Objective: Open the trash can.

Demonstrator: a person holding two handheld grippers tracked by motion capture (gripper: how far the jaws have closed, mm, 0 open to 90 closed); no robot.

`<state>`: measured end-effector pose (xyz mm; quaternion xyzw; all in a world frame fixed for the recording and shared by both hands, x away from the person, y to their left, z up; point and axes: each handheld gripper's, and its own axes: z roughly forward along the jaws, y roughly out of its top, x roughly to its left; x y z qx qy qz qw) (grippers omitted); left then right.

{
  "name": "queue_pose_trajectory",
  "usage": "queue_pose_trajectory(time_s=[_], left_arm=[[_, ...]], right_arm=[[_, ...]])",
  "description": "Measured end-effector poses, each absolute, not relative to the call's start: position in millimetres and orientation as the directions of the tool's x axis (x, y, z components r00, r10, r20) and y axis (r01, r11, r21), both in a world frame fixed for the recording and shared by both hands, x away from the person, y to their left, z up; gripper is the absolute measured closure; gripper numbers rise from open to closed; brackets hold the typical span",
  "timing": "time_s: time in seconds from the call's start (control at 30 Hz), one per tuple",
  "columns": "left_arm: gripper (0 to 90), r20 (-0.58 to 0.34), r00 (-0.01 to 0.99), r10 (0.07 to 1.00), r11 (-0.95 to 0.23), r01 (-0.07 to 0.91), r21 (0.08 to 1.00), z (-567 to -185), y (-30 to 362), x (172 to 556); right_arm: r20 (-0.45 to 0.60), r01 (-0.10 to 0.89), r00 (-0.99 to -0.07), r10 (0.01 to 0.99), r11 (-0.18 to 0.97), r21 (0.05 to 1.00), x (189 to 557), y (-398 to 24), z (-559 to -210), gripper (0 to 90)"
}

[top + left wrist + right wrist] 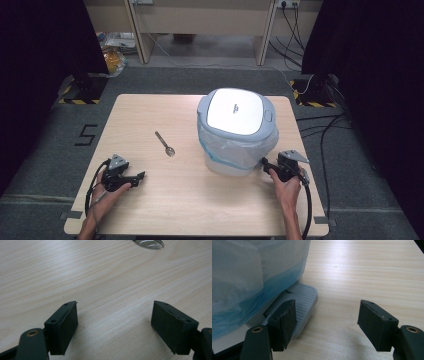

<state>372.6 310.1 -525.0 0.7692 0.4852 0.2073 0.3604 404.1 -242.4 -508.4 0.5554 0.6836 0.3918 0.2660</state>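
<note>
Right gripper: jaws spread, nothing pinched; one jaw set over the ribbed grey pedal.
Grey pedal bin with white lid and blue-edged liner: just beside it.
Left gripper: spread over bare table.
Metal spoon: ahead of it, apart.

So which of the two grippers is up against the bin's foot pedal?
The right gripper, by the bin: one jaw sits over the grey ribbed pedal. The left gripper has bare table between its jaws.

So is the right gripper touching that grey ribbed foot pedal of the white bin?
Cannot tell: in the right gripper view one pad overlaps the grey ribbed pedal, hiding any gap.
</note>
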Motion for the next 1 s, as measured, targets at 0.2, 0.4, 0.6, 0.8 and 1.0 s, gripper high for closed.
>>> queue_pose_trajectory(time_s=[0.2,0.4,0.6,0.8,1.0], left_arm=[[20.7,-0.03,0.443,0.896,-0.269,0.597,0.756,-525.0,310.1,372.6],[20.7,-0.03,0.443,0.896,-0.269,0.597,0.756,-525.0,310.1,372.6],[20.7,-0.03,0.443,0.896,-0.269,0.597,0.756,-525.0,310.1,372.6],[20.6,-0.03,0.443,0.896,-0.27,0.597,0.756,-525.0,310.1,372.6],[20.6,-0.03,0.443,0.896,-0.27,0.596,0.756,-525.0,310.1,372.6]], right_arm=[[0.038,0.538,-0.238,0.97,0.099,0.837,403.1,-239.6,-509.1,31.4],[0.018,0.535,-0.24,0.97,0.117,0.837,402.3,-237.8,-509.4,32.6],[0.008,0.542,-0.237,0.972,0.125,0.831,402.4,-236.4,-511.3,33.4],[-0.031,0.567,-0.24,0.97,0.166,0.807,402.7,-231.6,-513.4,34.3],[-0.001,0.586,-0.24,0.971,0.146,0.797,400.0,-229.3,-513.2,34.5]])
